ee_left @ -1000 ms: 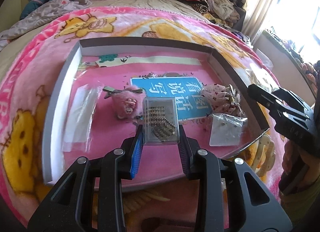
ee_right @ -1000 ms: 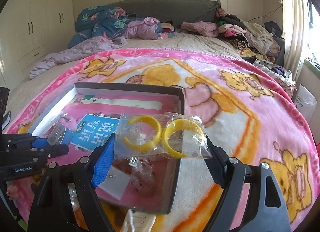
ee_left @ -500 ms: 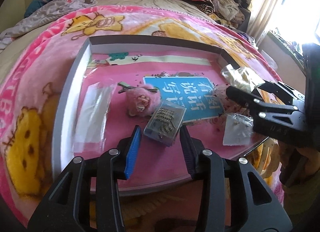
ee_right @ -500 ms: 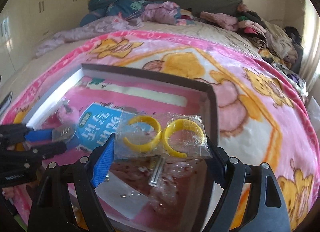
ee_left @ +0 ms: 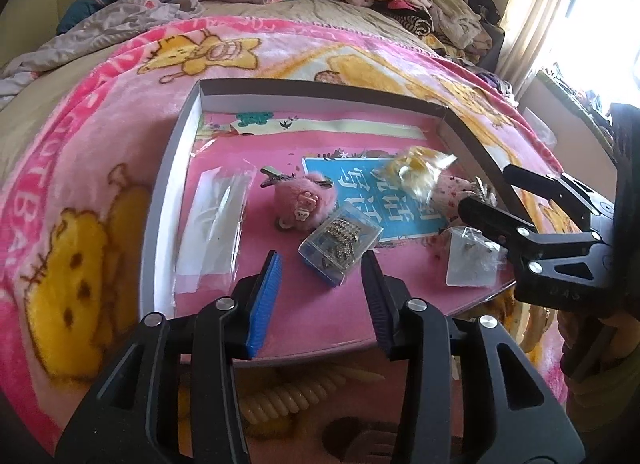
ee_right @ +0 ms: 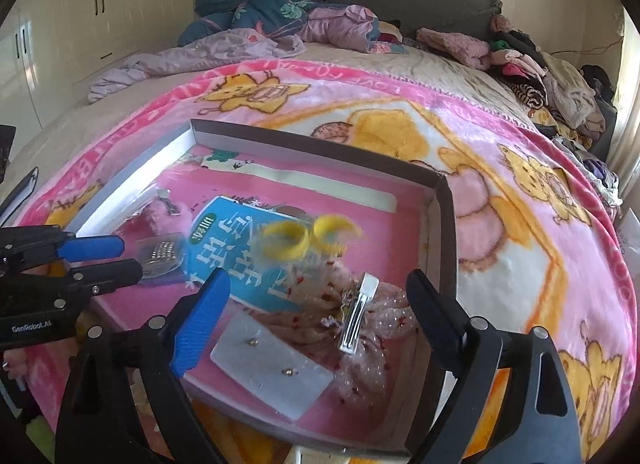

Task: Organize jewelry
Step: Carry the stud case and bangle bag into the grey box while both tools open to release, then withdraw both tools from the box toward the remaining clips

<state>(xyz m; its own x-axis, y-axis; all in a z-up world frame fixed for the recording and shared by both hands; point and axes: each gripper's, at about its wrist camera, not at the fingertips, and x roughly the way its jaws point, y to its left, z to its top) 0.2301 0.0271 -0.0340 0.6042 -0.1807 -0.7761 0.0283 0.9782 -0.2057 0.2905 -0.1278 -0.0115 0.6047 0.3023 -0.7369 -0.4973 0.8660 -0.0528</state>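
A grey-walled tray (ee_left: 320,90) (ee_right: 304,144) with a pink lining lies on the bed blanket. A clear box of studs (ee_left: 340,242) (ee_right: 160,254) rests tilted on the lining, just ahead of my left gripper (ee_left: 320,292) (ee_right: 128,256). Those jaws are opening, and the pads do not touch the box. My right gripper (ee_right: 316,312) (ee_left: 486,188) hovers over the tray's right end, its jaws opening wide with nothing pressed between them. A clear bag with two yellow rings (ee_right: 308,240) (ee_left: 416,172) is blurred beyond its fingertips, loose over the blue booklet (ee_right: 240,264).
In the tray lie a pink fluffy hair clip (ee_left: 306,204), a clear sachet (ee_left: 212,224), an earring card (ee_right: 272,368) and a sheer bow with a silver clip (ee_right: 360,312). A cream coil hair tie (ee_left: 288,396) lies below the tray's near edge. Clothes are piled at the bed's far side.
The left jaws have let go of the clear box, which now lies tilted in the tray. The right gripper moved over the tray and released the bag of yellow rings.
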